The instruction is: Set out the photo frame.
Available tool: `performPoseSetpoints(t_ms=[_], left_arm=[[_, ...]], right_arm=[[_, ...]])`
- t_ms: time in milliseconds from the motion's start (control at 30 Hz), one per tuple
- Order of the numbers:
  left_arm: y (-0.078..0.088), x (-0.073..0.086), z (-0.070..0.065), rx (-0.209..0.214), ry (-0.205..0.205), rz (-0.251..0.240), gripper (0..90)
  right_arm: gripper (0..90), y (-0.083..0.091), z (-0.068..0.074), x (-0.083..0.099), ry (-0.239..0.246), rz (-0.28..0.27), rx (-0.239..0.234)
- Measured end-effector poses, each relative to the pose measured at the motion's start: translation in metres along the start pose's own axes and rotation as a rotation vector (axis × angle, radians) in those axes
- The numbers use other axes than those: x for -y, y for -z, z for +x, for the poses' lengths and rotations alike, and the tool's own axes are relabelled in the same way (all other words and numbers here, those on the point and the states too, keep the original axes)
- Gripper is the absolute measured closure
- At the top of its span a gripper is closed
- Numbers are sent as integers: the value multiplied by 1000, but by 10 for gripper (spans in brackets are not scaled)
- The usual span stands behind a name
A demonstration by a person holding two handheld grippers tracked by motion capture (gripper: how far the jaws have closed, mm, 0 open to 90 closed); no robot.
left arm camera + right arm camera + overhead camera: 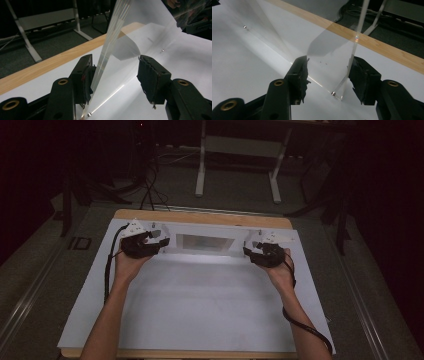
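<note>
Clear panel [205, 242] flanked by both raised tongs.

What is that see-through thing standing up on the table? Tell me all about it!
It is a clear plastic stand, glassy and colourless, standing upright near the far edge of the white table sheet. It has a flat wide panel with an upright side wall at each end and small metal screws low down. The left gripper and right gripper each have open jaws around one end wall; the left one's inner pad looks close against it.
</note>
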State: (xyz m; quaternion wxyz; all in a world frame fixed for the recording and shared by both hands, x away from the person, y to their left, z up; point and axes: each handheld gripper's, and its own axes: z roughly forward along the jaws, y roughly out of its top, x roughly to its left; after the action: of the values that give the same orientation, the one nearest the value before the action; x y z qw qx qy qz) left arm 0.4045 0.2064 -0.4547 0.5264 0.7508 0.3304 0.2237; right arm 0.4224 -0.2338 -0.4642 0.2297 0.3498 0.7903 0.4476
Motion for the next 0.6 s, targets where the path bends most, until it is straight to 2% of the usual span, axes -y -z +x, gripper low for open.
performPoseSetpoints(t_ms=[67,200,300,400,600], left_arm=[[-1,1,1,8,4,-18,435],[-5,3,3,11,7,-23,391],[-7,5,3,8,10,-18,392],[-9,6,2,-6,-5,-10,405],[-13,8,5,-23,3,-34,436]], right_arm=[[511,-1,0,0,-5,-2,-6],[511,-2,-1,0,-10,3,-11],[510,-3,-2,-1,-21,5,-15],[511,-4,-3,-2,-31,3,-11],[513,-7,-5,-3,-39,-3,-6]])
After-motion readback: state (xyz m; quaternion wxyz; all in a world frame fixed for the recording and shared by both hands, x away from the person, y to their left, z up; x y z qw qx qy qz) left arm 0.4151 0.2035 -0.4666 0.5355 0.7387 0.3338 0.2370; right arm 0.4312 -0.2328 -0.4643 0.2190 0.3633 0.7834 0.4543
